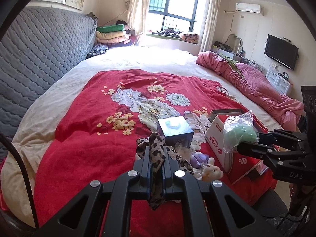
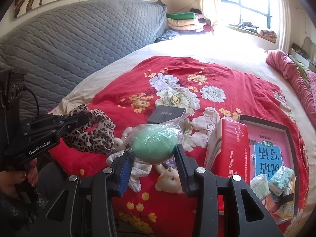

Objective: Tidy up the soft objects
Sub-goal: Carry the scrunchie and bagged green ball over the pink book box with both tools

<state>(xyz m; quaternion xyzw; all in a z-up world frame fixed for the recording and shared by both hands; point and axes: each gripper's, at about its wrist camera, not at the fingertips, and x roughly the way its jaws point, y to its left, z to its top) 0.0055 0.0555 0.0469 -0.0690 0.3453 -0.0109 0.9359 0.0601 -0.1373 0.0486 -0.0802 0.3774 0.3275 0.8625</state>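
My left gripper (image 1: pixel 157 172) clamps the leopard scarf (image 1: pixel 156 154); my right gripper (image 2: pixel 153 158) squeezes the bagged green sponge (image 2: pixel 154 145) (open box (image 2: pixel 290 132) edge just right).

Black hand-held gripper (image 2: pixel 152 169) frames, silver screws, blue pads (image 2: pixel 126 169), "GenRobot.AI" lettering.

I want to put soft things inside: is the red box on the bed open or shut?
Open. The red box has no lid on it, and small packets lie inside.
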